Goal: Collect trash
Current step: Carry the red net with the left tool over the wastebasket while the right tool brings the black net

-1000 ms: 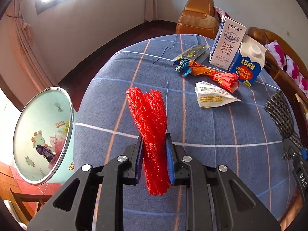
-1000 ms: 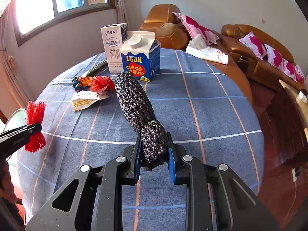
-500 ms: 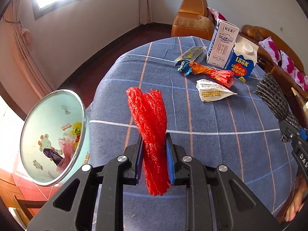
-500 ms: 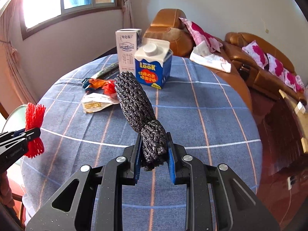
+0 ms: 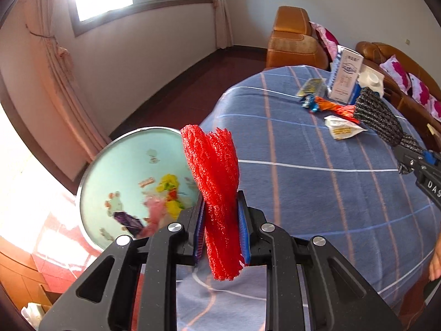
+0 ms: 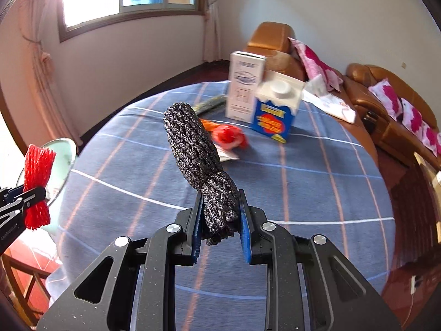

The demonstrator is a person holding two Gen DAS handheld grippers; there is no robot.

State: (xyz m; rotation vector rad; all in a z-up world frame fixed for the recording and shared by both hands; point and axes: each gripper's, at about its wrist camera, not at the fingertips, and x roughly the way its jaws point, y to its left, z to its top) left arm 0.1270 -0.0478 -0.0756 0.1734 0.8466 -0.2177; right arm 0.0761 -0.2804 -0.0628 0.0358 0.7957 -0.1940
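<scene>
- Between the blue pads of the left gripper (image 5: 221, 229) stands a red foam mesh sleeve (image 5: 216, 182), pinched near its lower third; its long axis runs nearly upright, with the fanned top leaning slightly left and the short tail hanging below the pads.
- Just behind and left of that sleeve, off the near-left edge of the desk (image 5: 317, 193), is a round pale-green bin with a metal rim (image 5: 110, 176); coloured wrappers lie at its bottom.
- At the right gripper (image 6: 221, 229), the pads clamp a black-and-grey foam mesh sleeve (image 6: 193, 149) by its bunched lower end; its long axis tilts up and to the far left, over the blue checked cloth.
- Far on the desk stand a white upright carton (image 6: 245, 88) and a blue gable-top carton with a white cap (image 6: 275, 110), touching side by side.
- Near them lie an orange-red crumpled wrapper (image 6: 226, 133), a white sachet with yellow print (image 5: 341, 129) and a dark flat packet (image 5: 310, 87); blur hides finer detail.
- Beyond the desk sits a brown leather sofa with pink-flowered cushions (image 6: 386, 102).
- Nothing stands between the red sleeve and the bin mouth.
</scene>
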